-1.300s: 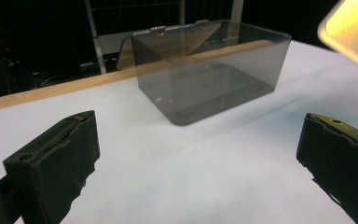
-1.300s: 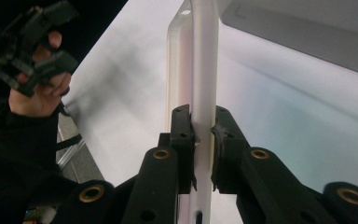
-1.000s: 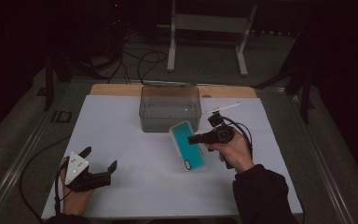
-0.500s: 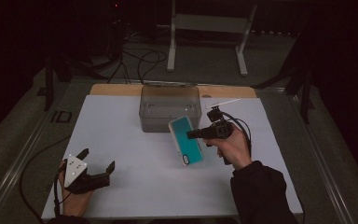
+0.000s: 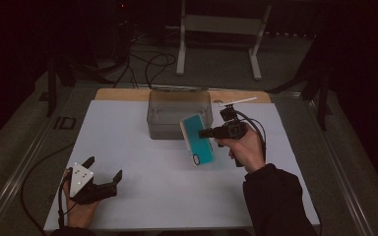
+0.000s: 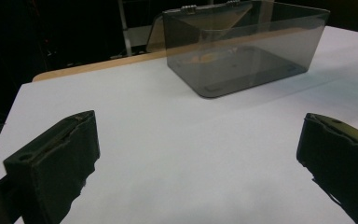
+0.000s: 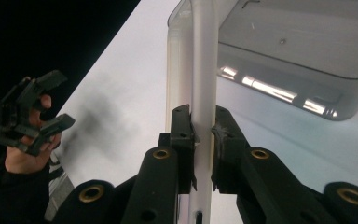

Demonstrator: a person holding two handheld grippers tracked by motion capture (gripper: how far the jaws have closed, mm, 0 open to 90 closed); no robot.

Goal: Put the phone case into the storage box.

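So the flat teal phone-shaped slab with a pale rim [image 5: 197, 139] was already picked up and held off the white table sheet [image 5: 142, 162], just in front of the smoky clear plastic box [image 5: 179, 113]. It was pinched by the right gripper [image 5: 207, 133]; seen from the right gripper view, the jaws were closed tight on the slab's thin edge [image 7: 201, 93], with the box [image 7: 298, 42] sitting right behind it. The pick part could be counted as done. What was left, as a guess, was the last bit of travel over the box rim, then the drop or placing inside, since nothing could be made out in the box yet.

The left gripper [image 5: 101, 174] was parked near the front left corner of the sheet, well apart from everything. Its jaws were spread wide with nothing between them, which was clear in the left gripper view, where the box [image 6: 242, 46] was seen farther off across bare sheet.

Compared with half a second earlier, the slab had been carried a touch up and toward the box, and it looked tilted a bit more upright. The left gripper had barely been moved, if at all.
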